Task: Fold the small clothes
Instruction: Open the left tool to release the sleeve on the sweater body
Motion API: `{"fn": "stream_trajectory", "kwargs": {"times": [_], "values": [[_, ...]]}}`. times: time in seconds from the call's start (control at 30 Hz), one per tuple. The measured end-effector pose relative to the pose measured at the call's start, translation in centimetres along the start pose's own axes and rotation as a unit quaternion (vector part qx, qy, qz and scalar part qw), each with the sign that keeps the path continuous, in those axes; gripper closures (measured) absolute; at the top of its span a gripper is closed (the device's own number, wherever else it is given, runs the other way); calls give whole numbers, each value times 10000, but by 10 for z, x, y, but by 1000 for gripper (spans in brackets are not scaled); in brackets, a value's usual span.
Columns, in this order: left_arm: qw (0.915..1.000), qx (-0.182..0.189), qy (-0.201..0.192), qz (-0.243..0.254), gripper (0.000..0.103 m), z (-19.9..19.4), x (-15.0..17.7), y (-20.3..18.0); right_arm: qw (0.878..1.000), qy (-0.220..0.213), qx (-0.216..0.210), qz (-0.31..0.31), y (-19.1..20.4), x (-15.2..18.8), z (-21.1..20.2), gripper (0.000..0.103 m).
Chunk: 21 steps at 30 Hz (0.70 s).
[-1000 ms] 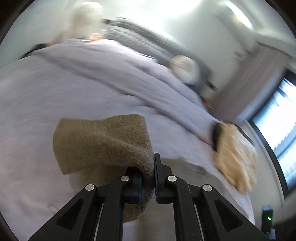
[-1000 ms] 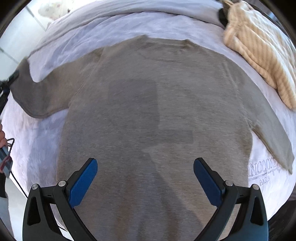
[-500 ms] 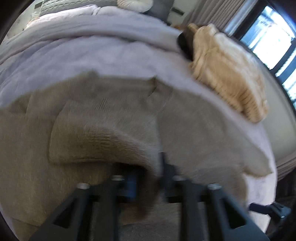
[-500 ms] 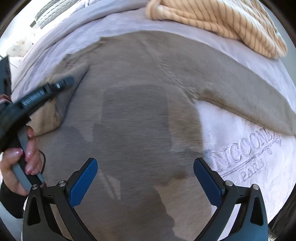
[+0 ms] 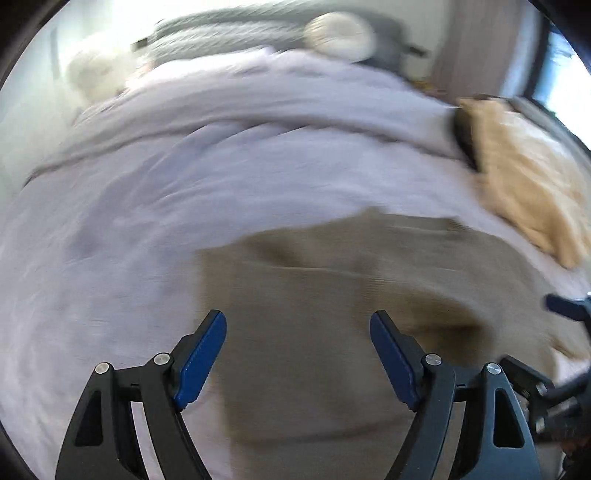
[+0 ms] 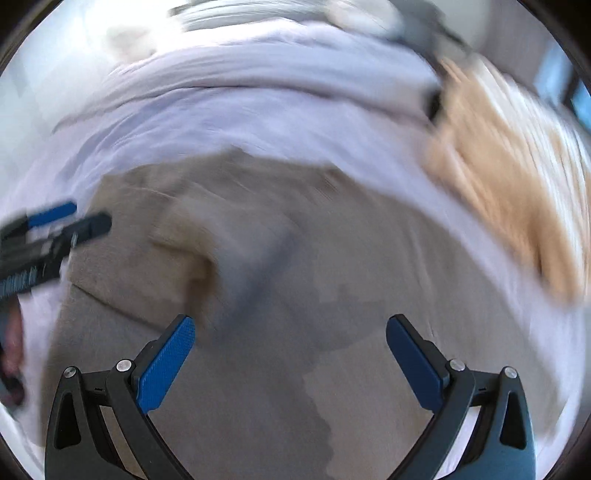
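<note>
A tan-grey knit sweater (image 5: 325, 295) lies flat on the pale lilac bedspread (image 5: 147, 192). In the right wrist view the sweater (image 6: 332, 302) has its left sleeve (image 6: 155, 251) folded in over the body. My left gripper (image 5: 297, 332) is open and empty just above the sweater's left side; it also shows in the right wrist view (image 6: 51, 225) at the left edge. My right gripper (image 6: 290, 334) is open and empty above the sweater's middle, and its tip shows in the left wrist view (image 5: 565, 306). Both views are blurred by motion.
A cream striped garment (image 5: 528, 173) lies bunched on the bed at the right, also in the right wrist view (image 6: 509, 184). Grey pillows (image 5: 258, 29) and a round cushion (image 5: 340, 35) sit at the headboard. A window (image 5: 557, 66) is at the far right.
My left gripper has carried the sleeve over onto the sweater's body, let it go and opened. The right gripper stayed open and shifted over the sweater.
</note>
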<state>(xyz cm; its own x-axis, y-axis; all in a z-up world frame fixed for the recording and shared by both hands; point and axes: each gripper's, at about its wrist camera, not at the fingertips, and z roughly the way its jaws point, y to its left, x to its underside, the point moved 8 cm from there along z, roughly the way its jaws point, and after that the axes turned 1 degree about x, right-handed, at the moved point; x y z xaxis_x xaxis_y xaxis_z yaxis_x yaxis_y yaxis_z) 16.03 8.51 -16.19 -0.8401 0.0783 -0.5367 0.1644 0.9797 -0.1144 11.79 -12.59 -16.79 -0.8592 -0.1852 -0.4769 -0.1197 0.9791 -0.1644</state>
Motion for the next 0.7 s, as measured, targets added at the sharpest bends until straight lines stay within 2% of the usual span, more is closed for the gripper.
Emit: {"fn": "stream_trajectory", "kwargs": {"times": [0.03,0.1,0.2,0.27,0.3,0.33,0.37,0.4,0.43,0.5,0.53,0.6,0.63,0.67,0.7], "values": [[9998,-80,137,-111,22,12,-1,15,9987,-98,201,-448,18,-14,10,0],[9987,-190,414,-228,22,36,-2,37,9950,-171,477,-855,29,-21,19,0],[9975,-144,634,-287,22,61,-3,48,9889,-29,967,-1124,33,-33,50,1],[9965,-29,670,-491,22,70,-7,52,9874,178,1084,-1137,26,-31,64,14],[9961,32,664,-579,22,75,-11,49,9892,262,981,-1061,24,-28,68,46],[9959,92,665,-602,22,77,-13,48,9917,340,822,-927,17,-25,67,92],[9958,134,677,-597,22,79,-15,46,9963,318,530,-600,9,-26,63,92],[9958,182,692,-572,37,81,-17,43,9994,159,231,-212,2,-28,57,91],[9958,254,706,-531,68,83,-17,41,9998,-15,-63,186,-8,-31,49,91],[9942,477,779,-567,88,85,-18,37,9908,-356,-602,1161,-37,-29,33,91],[9941,549,708,-616,88,79,-20,38,9757,-486,-911,1935,-62,-19,26,91],[9942,687,472,-683,88,64,-23,46,9465,-434,-1353,2896,-89,2,27,86],[9936,772,384,-729,88,58,-24,51,9185,-299,-1641,3586,-108,22,32,76],[9929,839,331,-772,88,54,-25,57,8992,-198,-1824,3971,-117,36,35,66],[9926,832,322,-826,88,53,-24,67,8876,-152,-1923,4182,-123,46,37,46]]}}
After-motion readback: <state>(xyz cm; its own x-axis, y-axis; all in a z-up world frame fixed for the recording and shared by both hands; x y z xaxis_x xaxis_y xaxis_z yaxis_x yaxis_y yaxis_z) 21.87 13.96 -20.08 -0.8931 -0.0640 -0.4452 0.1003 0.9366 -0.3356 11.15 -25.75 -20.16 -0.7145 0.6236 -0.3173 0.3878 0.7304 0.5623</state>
